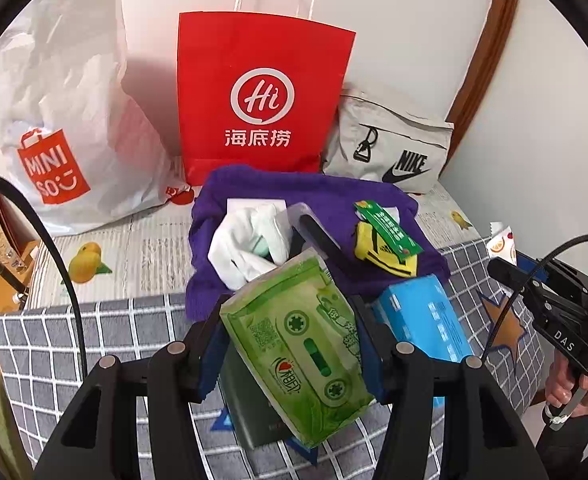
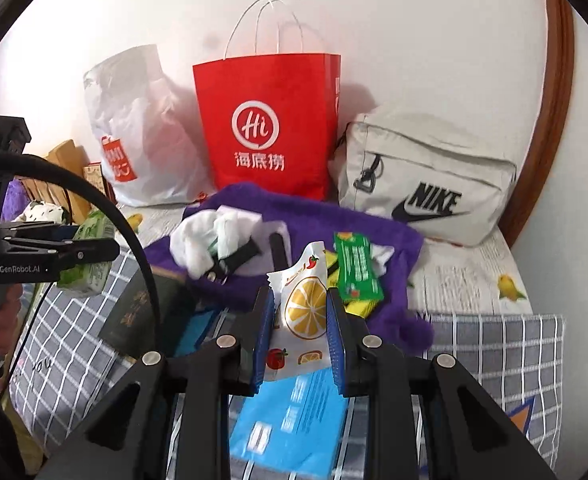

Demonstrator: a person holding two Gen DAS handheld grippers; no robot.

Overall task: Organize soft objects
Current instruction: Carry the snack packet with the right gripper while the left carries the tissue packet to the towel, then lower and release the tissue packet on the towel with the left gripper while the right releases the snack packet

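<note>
My left gripper (image 1: 290,344) clamps green tissue pack (image 1: 297,344); my right gripper (image 2: 301,332) clamps orange-print sachet (image 2: 303,312), above grey checked bedding (image 2: 493,344).

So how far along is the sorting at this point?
Nothing visibly looks put away yet. In hand: the left gripper is shut on the green tissue pack, and the right gripper on the lemon-print packet. Left: white cloth, yellow item and green sachet on the purple towel, and the blue pack beside it.
</note>
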